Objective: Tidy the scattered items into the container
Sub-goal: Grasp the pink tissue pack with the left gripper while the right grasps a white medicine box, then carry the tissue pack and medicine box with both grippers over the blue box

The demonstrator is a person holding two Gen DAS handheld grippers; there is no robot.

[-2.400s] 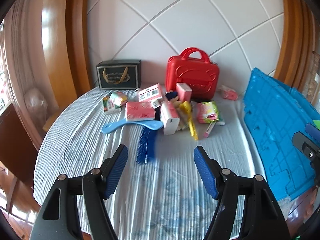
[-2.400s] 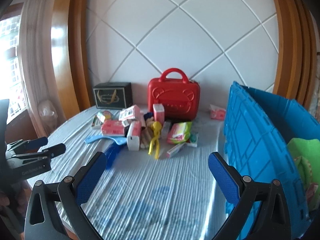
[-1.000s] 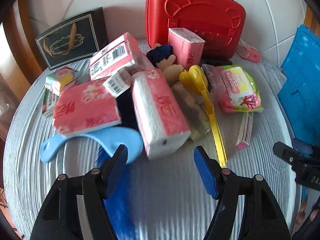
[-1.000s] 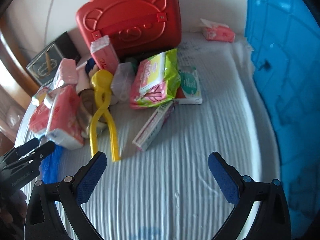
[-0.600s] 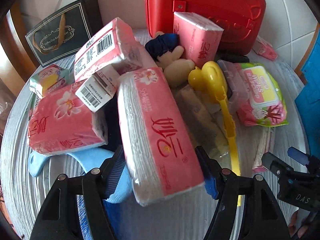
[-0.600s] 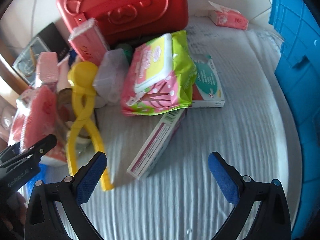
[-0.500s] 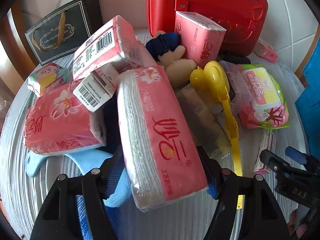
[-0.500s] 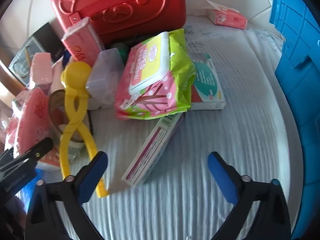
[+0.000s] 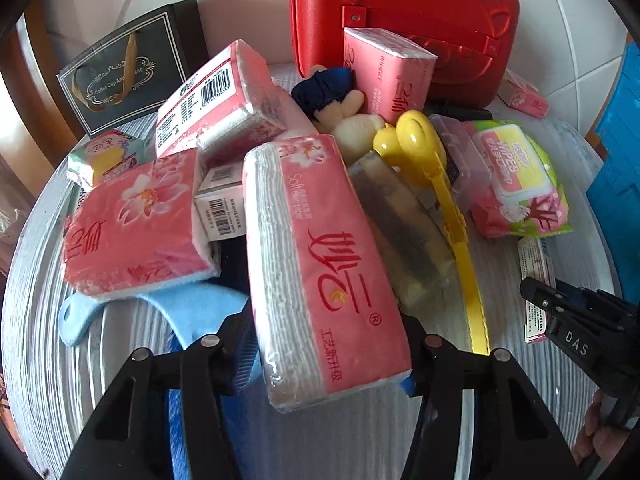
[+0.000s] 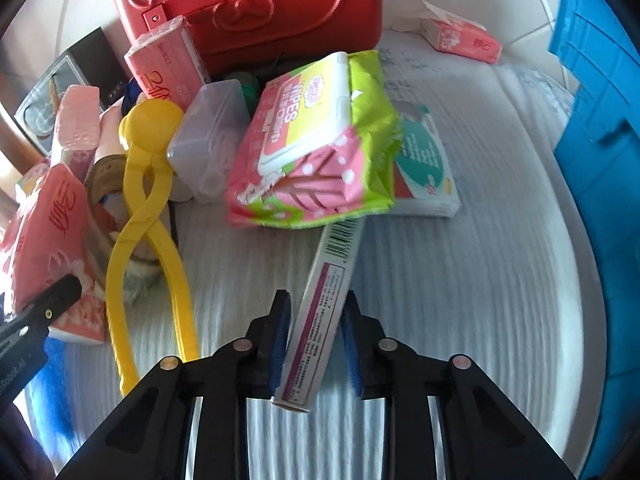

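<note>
My left gripper [image 9: 326,354] is shut on a pink tissue pack [image 9: 320,264] that fills the gap between the blue pads. My right gripper [image 10: 316,340] is shut on a long narrow white box [image 10: 324,312], whose far end lies under a green and pink wipes pack [image 10: 312,140]. The right gripper also shows at the right of the left wrist view [image 9: 576,336]. The blue crate [image 10: 600,128] stands at the right edge.
On the striped cloth lie more pink tissue packs [image 9: 132,216], yellow tongs [image 10: 148,208], a clear plastic box [image 10: 208,136], a plush toy [image 9: 352,120], a light blue scoop [image 9: 160,308] and a teal box [image 10: 424,168]. A red case [image 9: 404,20] and a black gift bag [image 9: 120,76] stand by the wall.
Both grippers moved forward into the pile and shut: the left on the pink tissue pack, the right on the long white box.
</note>
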